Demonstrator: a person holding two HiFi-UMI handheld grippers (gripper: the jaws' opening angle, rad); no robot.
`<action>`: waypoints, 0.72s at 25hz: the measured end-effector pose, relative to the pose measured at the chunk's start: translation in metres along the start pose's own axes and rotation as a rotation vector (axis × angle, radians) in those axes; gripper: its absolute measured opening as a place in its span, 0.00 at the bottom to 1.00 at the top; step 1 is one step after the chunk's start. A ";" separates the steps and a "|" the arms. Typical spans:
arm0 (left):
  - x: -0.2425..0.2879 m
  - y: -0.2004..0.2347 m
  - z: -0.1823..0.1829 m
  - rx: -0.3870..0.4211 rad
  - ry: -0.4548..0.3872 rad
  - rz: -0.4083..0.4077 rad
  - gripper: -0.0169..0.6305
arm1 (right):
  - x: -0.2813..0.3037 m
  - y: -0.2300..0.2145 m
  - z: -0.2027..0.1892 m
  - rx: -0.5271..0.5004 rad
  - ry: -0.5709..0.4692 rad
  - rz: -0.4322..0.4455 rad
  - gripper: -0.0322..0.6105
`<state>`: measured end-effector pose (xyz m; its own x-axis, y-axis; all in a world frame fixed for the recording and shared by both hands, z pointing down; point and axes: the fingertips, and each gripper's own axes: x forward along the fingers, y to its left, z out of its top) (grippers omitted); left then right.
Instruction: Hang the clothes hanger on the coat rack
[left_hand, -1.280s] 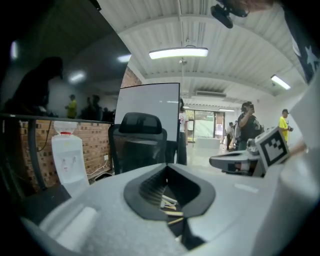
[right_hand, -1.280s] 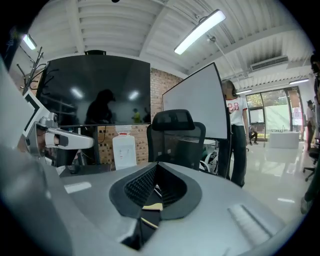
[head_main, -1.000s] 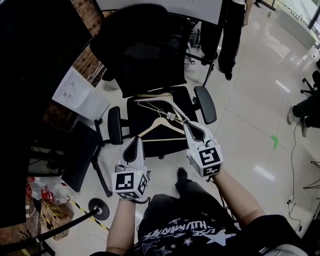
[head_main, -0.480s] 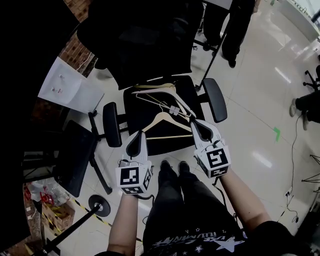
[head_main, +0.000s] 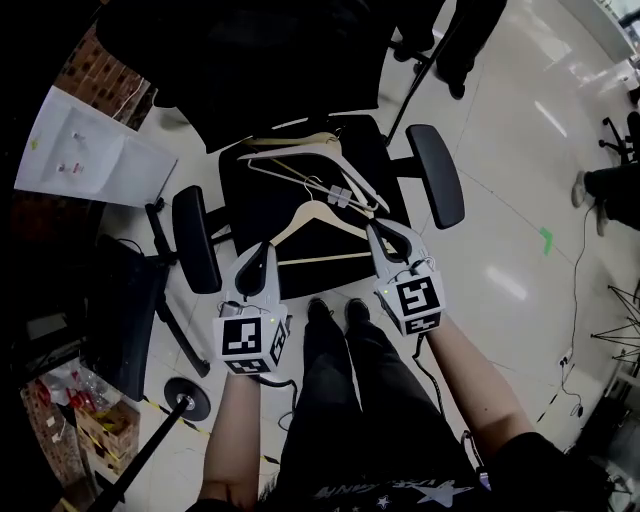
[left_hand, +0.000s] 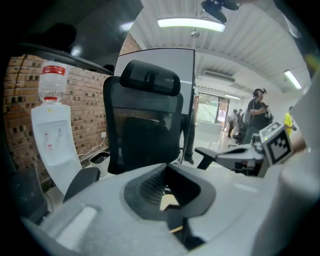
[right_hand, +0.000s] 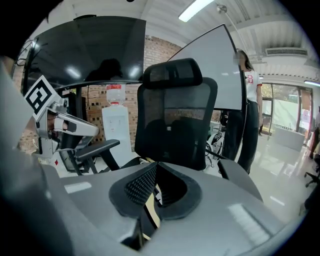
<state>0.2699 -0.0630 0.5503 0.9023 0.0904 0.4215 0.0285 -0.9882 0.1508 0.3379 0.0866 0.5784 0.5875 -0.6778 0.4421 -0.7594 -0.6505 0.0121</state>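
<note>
A wooden hanger lies on the seat of the office chair, with more hangers behind it, nearer the backrest. The left gripper hangs over the seat's front-left edge and the right gripper over its front-right. Both have their jaws pressed together, pinching nothing.
</note>
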 end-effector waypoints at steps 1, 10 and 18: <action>0.005 0.002 -0.007 -0.004 0.010 0.001 0.03 | 0.005 0.001 -0.007 -0.001 0.011 0.003 0.06; 0.038 0.011 -0.066 -0.033 0.109 -0.024 0.03 | 0.042 0.010 -0.070 -0.005 0.130 0.022 0.06; 0.059 0.009 -0.108 -0.047 0.196 -0.080 0.03 | 0.071 0.016 -0.109 -0.042 0.209 0.026 0.06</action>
<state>0.2768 -0.0532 0.6736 0.7969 0.1952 0.5717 0.0727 -0.9705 0.2301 0.3369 0.0656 0.7079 0.4998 -0.6054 0.6194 -0.7873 -0.6157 0.0334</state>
